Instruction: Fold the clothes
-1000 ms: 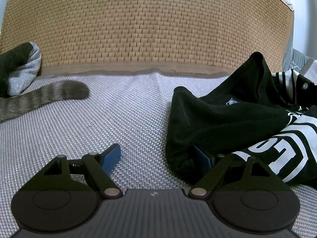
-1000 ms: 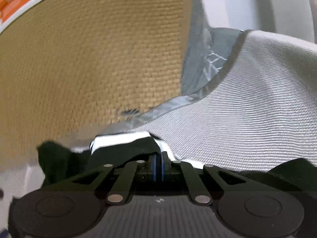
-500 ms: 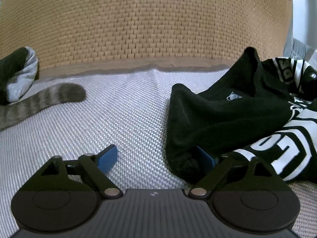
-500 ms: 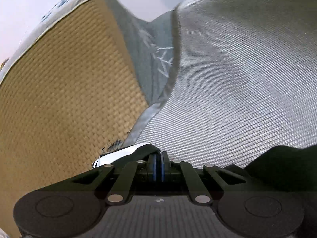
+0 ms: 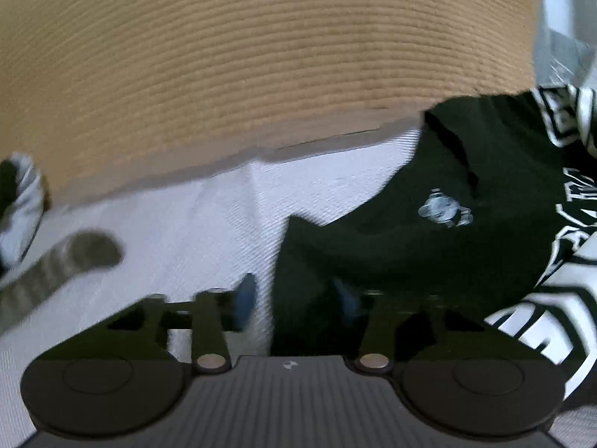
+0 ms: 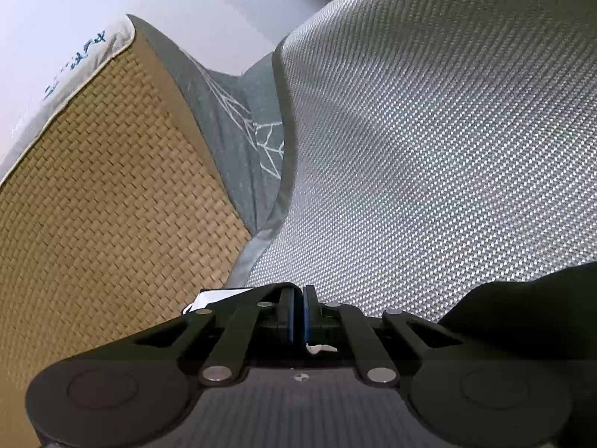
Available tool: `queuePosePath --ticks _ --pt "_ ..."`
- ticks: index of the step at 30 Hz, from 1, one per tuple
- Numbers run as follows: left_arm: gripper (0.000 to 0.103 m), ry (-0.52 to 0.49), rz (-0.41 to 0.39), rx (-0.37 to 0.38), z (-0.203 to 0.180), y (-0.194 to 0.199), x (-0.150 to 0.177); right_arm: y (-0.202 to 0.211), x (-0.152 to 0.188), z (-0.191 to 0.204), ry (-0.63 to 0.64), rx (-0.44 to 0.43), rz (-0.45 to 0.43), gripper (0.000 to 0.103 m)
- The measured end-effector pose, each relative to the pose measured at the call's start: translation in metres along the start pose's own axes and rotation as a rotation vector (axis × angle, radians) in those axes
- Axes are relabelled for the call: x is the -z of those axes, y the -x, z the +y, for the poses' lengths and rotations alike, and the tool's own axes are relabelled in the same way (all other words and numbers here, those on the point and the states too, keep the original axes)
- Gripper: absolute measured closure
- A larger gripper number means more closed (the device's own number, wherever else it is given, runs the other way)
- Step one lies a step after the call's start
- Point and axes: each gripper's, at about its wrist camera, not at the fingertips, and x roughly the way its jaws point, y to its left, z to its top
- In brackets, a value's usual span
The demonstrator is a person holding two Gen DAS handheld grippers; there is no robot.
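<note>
Shirt [image 5: 429, 224] edge between left tongs [image 5: 294, 300], right tongs [image 6: 298, 317] clamped on it.

The woven mat [image 5: 209, 224] is the landmark. On its right part lies the bunched garment [image 5: 429, 231], whose left edge sits between the fingers [image 5: 244, 298] of the left gripper [image 5: 294, 300]. On the mat's left lie a cat's tail [image 5: 56, 268] and, beyond it at the edge, a sock [image 5: 18, 209]. Behind the mat stands the rattan cushion [image 5: 242, 67]. In the right wrist view a patterned cloth [image 6: 238, 130] lies between cushion and mat.
</note>
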Motion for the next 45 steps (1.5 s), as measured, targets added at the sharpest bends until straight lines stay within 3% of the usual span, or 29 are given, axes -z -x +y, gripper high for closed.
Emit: queuePosePath --ticks 1,4,8,16,28,33,36,39,41,43,45 --pt "0.077 -0.030 0.011 0.009 -0.005 -0.003 -0.004 0.000 0.000 0.000 -0.002 0.001 0.005 0.097" --pt "0.084 -0.087 0.024 0.018 -0.016 -0.010 -0.010 0.002 0.001 0.004 0.010 -0.003 0.011 0.097" --pt "0.089 -0.069 0.024 0.031 -0.010 -0.013 -0.011 0.003 0.000 0.001 -0.017 -0.021 0.019 0.097" --pt "0.094 -0.277 0.052 -0.081 -0.037 -0.025 -0.022 0.004 0.000 0.006 -0.007 -0.029 0.020 0.097" --pt "0.094 -0.279 0.054 -0.084 -0.038 -0.040 -0.035 0.018 -0.006 0.010 0.023 -0.013 -0.056 0.092" --pt "0.094 -0.248 0.039 -0.100 -0.039 -0.040 -0.031 0.025 0.004 0.039 0.180 -0.104 -0.078 0.088" --pt "0.092 -0.220 0.014 -0.112 -0.037 -0.035 -0.022 0.029 0.017 0.061 0.301 -0.186 -0.061 0.085" --pt "0.085 -0.189 -0.002 -0.121 -0.034 -0.029 -0.013 0.019 0.031 0.077 0.386 -0.272 0.057 0.083" --pt "0.079 -0.152 0.005 -0.114 -0.029 -0.024 -0.009 0.011 0.040 0.084 0.427 -0.277 0.125 0.083" --pt "0.063 -0.087 0.028 -0.094 -0.021 -0.016 -0.008 0.005 0.049 0.091 0.486 -0.251 0.168 0.083" --pt "0.057 -0.036 0.041 -0.074 -0.014 -0.008 -0.003 0.000 0.058 0.097 0.543 -0.246 0.235 0.081"
